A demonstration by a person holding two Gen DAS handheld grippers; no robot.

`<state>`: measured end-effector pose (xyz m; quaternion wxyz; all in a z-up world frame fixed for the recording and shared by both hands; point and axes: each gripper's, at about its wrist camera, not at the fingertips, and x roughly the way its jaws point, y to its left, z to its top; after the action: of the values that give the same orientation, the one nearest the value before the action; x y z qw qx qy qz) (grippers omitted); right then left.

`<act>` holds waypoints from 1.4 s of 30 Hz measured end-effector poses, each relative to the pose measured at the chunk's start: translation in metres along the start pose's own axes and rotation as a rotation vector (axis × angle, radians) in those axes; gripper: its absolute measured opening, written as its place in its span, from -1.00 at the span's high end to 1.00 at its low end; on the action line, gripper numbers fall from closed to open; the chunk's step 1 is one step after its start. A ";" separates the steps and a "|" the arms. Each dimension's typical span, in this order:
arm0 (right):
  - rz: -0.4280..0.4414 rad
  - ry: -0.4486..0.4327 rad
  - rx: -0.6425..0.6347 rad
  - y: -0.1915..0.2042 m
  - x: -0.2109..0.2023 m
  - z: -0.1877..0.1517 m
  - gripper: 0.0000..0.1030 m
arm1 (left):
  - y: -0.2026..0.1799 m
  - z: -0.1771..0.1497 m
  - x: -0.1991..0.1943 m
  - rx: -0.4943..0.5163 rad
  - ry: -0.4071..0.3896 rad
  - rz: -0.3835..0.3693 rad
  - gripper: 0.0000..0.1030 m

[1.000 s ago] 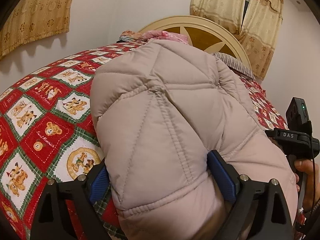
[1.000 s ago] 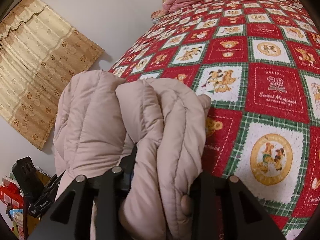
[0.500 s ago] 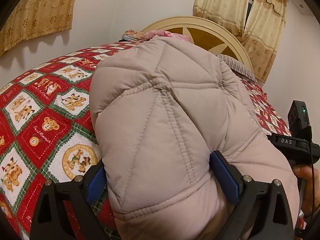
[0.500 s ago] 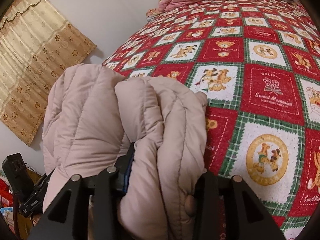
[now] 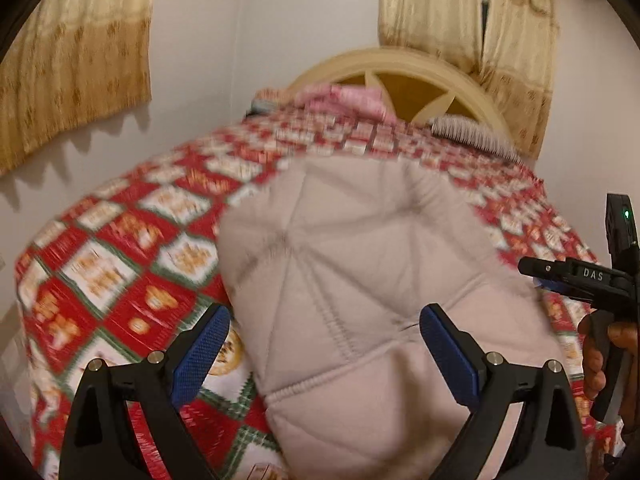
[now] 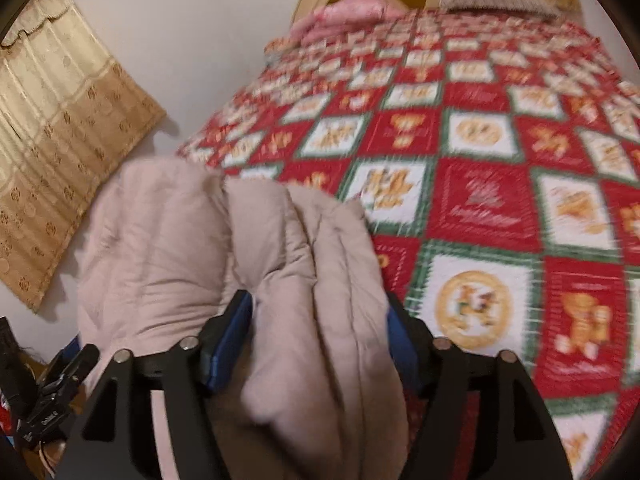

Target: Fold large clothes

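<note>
Quilted, pale pink and thickly padded, the coat [image 5: 360,280] is seen bunched into a folded bundle at the near end of the bed [image 5: 132,248], lying on the red-and-green teddy-bear bedspread [image 6: 500,184]; several puffy layers are stacked together in the right wrist view, so the main folds are judged to be done. The left tongs [image 5: 324,344] are seen standing apart, with the blue pads [image 5: 200,352] clear of the cloth on the left side and only near it on the right; nothing is clamped. The right tongs [image 6: 320,344] have just been opening; the bundle's edge lies between the jaws, yet no squeeze is visible, so it is judged released. The other handle, gripped by a hand [image 5: 608,356], is seen at the right edge of the left wrist view. What is left, as far as can be judged: the bundle is to be squared, pressed flat, or set aside; blur hides finer detail.
</note>
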<state>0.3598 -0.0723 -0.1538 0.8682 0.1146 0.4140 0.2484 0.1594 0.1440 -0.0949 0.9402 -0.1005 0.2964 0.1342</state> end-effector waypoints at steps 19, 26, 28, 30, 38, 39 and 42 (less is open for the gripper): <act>-0.017 -0.282 -0.200 0.084 -0.160 -0.063 -0.92 | -0.034 -0.012 -0.123 0.072 -0.165 -0.018 -0.89; -0.019 -0.317 -0.223 0.097 -0.174 -0.073 -0.97 | -0.033 -0.012 -0.133 0.063 -0.179 -0.021 -0.89; -0.022 -0.324 -0.229 0.099 -0.174 -0.076 -0.97 | -0.034 -0.013 -0.133 0.065 -0.180 -0.021 -0.89; -0.021 -0.327 -0.229 0.100 -0.176 -0.079 -0.98 | -0.034 -0.013 -0.133 0.065 -0.181 -0.021 -0.89; -0.018 -0.330 -0.226 0.101 -0.178 -0.085 -0.99 | -0.036 -0.014 -0.132 0.070 -0.168 -0.021 -0.89; -0.018 -0.329 -0.227 0.101 -0.179 -0.085 -0.99 | -0.037 -0.014 -0.132 0.071 -0.167 -0.019 -0.89; -0.016 -0.335 -0.225 0.101 -0.179 -0.086 -0.99 | -0.038 -0.015 -0.131 0.073 -0.166 -0.019 -0.89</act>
<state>0.1637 -0.0818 -0.0482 0.9342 0.0534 0.2343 0.2638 0.0601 0.0787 -0.0257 0.9658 -0.0576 0.2211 0.1224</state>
